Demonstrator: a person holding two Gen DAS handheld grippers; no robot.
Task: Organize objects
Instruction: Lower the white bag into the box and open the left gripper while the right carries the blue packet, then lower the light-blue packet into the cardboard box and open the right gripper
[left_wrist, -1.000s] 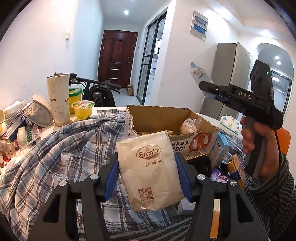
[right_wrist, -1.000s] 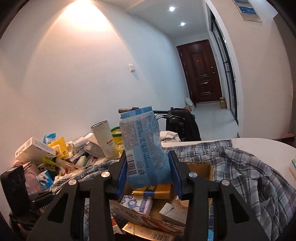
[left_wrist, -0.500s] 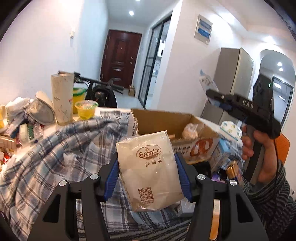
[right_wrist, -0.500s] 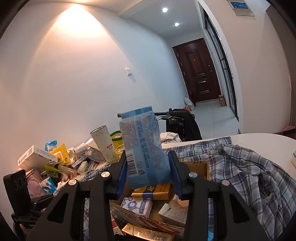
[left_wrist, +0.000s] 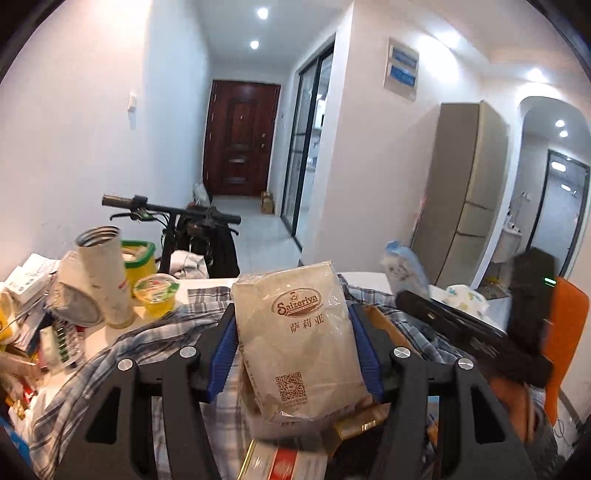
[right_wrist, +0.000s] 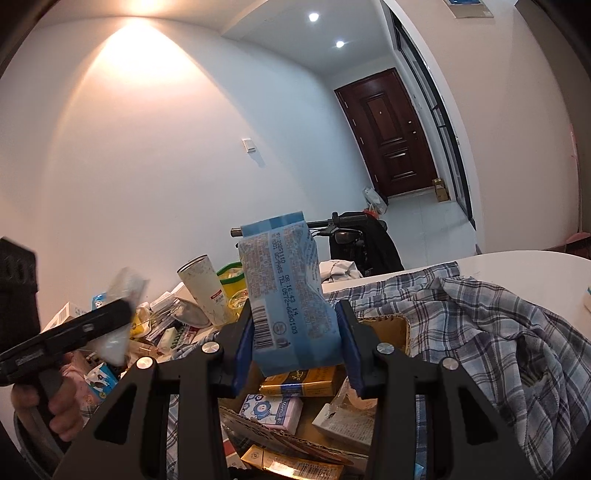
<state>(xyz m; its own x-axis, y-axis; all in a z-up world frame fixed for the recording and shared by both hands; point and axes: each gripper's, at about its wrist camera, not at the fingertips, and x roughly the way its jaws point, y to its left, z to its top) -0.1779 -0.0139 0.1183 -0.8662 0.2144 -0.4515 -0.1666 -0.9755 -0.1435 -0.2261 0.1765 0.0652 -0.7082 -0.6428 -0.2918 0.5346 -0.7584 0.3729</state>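
Above the cardboard box (right_wrist: 400, 328), we hold a white Saizeriya packet (left_wrist: 301, 343) clamped in our left gripper (left_wrist: 295, 350) and a blue snack packet (right_wrist: 291, 295) pinched in our right gripper (right_wrist: 297, 343).

I am looking at a white table (right_wrist: 524, 269) that is carrying everything. A blue checked shirt (right_wrist: 491, 332) is lying spread over a large part of it. A cardboard box (right_wrist: 397, 328) is sitting on the table in the middle of this cloth. On the bare part near the wall, a tall paper cup (left_wrist: 105, 273), a yellow jelly cup (left_wrist: 157, 295) and a green-rimmed yellow tub (left_wrist: 138, 258) are standing close together. Beside them a heap of small packets (left_wrist: 33, 325) is lying.
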